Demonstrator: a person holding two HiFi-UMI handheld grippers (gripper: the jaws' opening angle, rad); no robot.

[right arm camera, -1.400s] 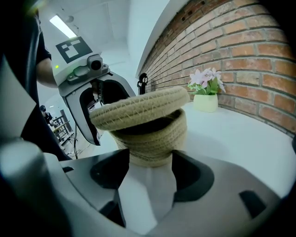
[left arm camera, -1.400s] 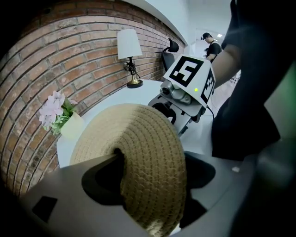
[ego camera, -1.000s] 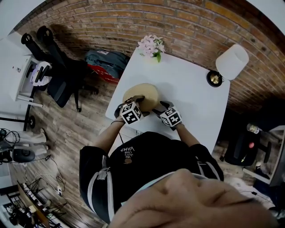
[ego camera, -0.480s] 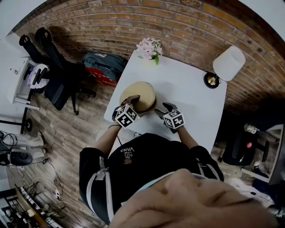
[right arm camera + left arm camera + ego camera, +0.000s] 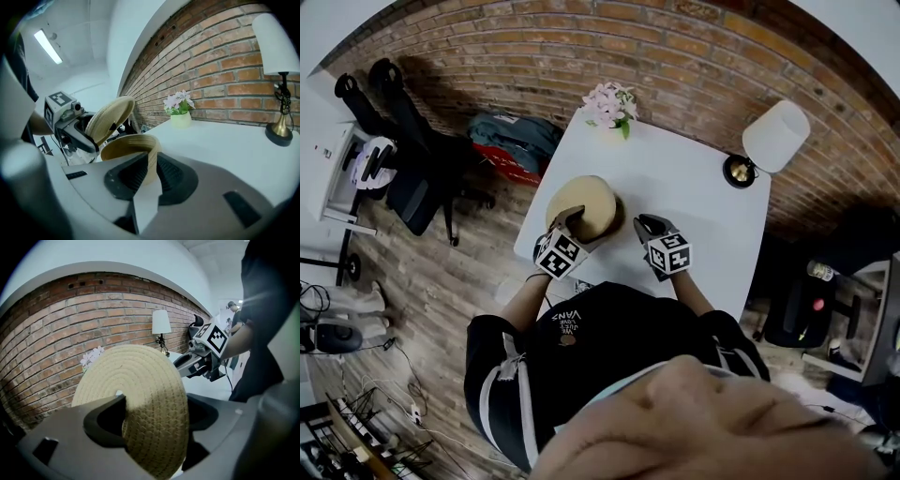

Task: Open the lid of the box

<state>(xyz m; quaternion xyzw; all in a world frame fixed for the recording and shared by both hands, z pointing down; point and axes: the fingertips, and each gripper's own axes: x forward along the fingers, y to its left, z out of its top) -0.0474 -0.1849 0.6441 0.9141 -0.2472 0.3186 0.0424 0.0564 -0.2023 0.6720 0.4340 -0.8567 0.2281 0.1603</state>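
Note:
A round woven box [image 5: 125, 146] stands on the white table [image 5: 694, 178] near its left edge. Its woven lid [image 5: 581, 202] is off the box and tilted on edge over its left side. My left gripper [image 5: 571, 218] is shut on the lid [image 5: 136, 394], which fills the left gripper view. At the box's right side my right gripper [image 5: 643, 225] has its jaws closing, with the box's rim wall pinched between the pads [image 5: 152, 168]. The right gripper view also shows the lid [image 5: 110, 117] raised in the left gripper [image 5: 70, 124] behind the open box.
A pot of pink flowers [image 5: 614, 103] stands at the table's far corner and a white-shaded lamp [image 5: 773, 136] at the far right. Left of the table are an office chair [image 5: 412, 159] and a bag [image 5: 516, 136] on the wood floor. A brick wall runs behind.
The lid has come up off the box and tilted to the left in my left gripper. My right gripper's jaws have closed on the box's rim.

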